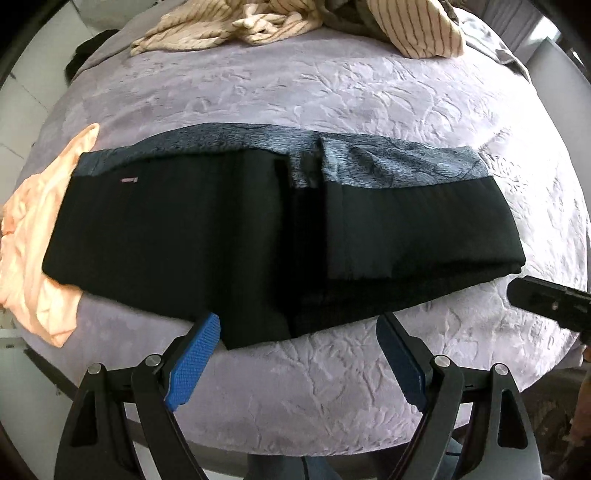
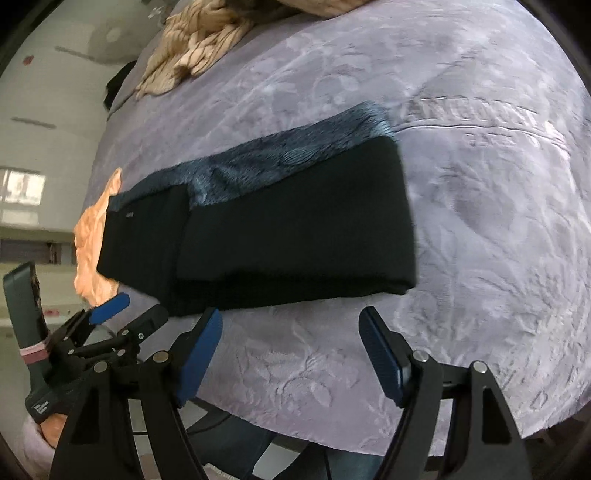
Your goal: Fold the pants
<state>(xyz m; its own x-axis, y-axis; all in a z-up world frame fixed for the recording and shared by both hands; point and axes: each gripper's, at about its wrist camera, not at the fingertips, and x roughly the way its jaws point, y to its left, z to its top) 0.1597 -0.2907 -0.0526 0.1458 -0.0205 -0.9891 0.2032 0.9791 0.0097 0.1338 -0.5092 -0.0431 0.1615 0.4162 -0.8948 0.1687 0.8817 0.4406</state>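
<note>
Black pants point(image 1: 207, 229) lie in a long folded band across the lilac bed cover point(image 1: 332, 92), with their grey fleecy lining point(image 1: 388, 166) showing along the far edge. My left gripper point(image 1: 297, 325) hangs open above the pants' near edge, nothing between its blue pads point(image 1: 192, 358). In the right wrist view the same pants point(image 2: 295, 229) lie just beyond my right gripper point(image 2: 291, 314), which is open and empty over bare cover. The left gripper point(image 2: 135, 310) shows there at the lower left, also open.
A peach garment point(image 1: 33, 229) lies at the pants' left end, partly under them. Striped beige clothes point(image 1: 229, 26) are heaped at the far side. The bed's near edge point(image 1: 332, 439) runs just below the grippers. The right tool's black housing point(image 1: 546, 302) shows at the right.
</note>
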